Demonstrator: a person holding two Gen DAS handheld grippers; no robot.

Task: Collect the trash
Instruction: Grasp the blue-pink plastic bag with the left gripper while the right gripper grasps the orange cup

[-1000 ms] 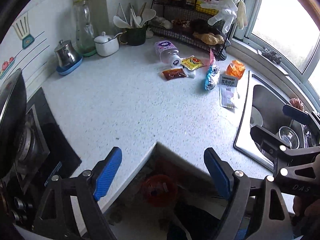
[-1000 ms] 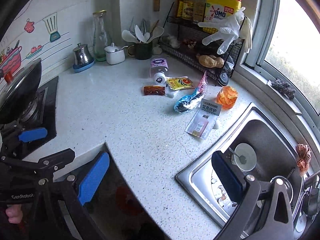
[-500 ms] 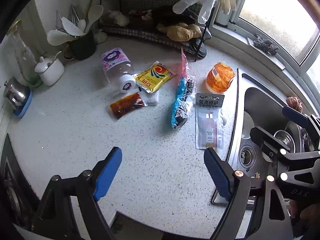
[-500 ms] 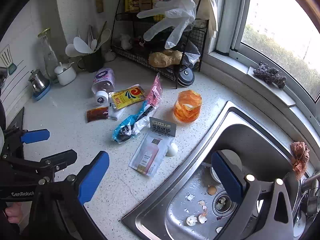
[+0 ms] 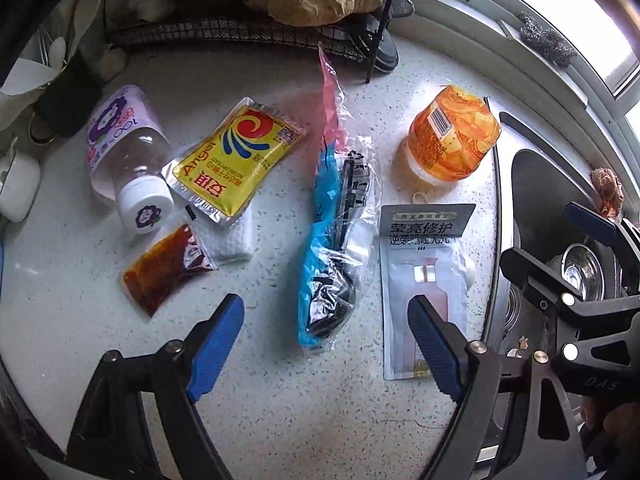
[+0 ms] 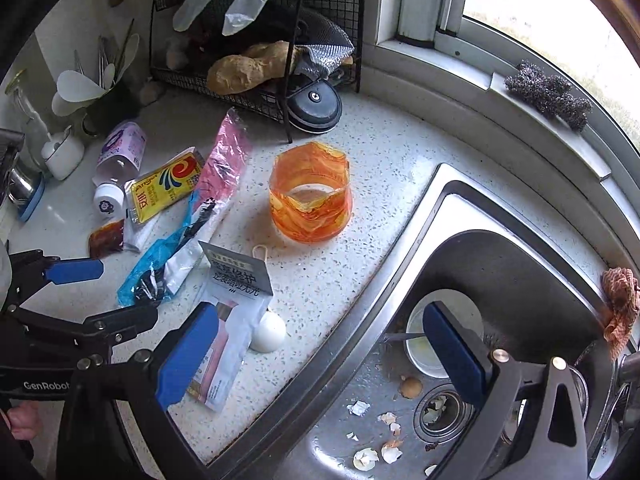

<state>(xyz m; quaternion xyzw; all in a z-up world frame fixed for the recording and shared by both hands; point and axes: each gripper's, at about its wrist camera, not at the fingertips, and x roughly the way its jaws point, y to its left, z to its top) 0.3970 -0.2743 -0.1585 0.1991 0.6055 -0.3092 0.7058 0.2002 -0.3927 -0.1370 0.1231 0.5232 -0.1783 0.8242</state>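
Trash lies scattered on the speckled counter (image 5: 280, 400). A blue and pink plastic wrapper (image 5: 336, 232) lies in the middle, with a grey-white product packet (image 5: 424, 280) to its right and an orange plastic cup (image 5: 452, 132) beyond. To the left are a yellow sachet (image 5: 236, 160), a brown sauce sachet (image 5: 164, 276), a folded tissue (image 5: 232, 236) and a clear bottle (image 5: 120, 148) on its side. My left gripper (image 5: 324, 312) hangs open just above the wrapper's near end. My right gripper (image 6: 320, 312) is open over the sink edge, its left finger above the packet (image 6: 236, 300).
A steel sink (image 6: 500, 260) at the right holds a small bowl (image 6: 424, 344) and eggshell bits (image 6: 384, 440). A white egg-like ball (image 6: 268, 332) sits by the packet. A wire rack (image 6: 256, 92) and a utensil pot stand at the back, by the window sill (image 6: 500, 80).
Both grippers have come forward and down over the counter, from near the stove and counter edge to right above the trash. Their jaws stay equally wide.
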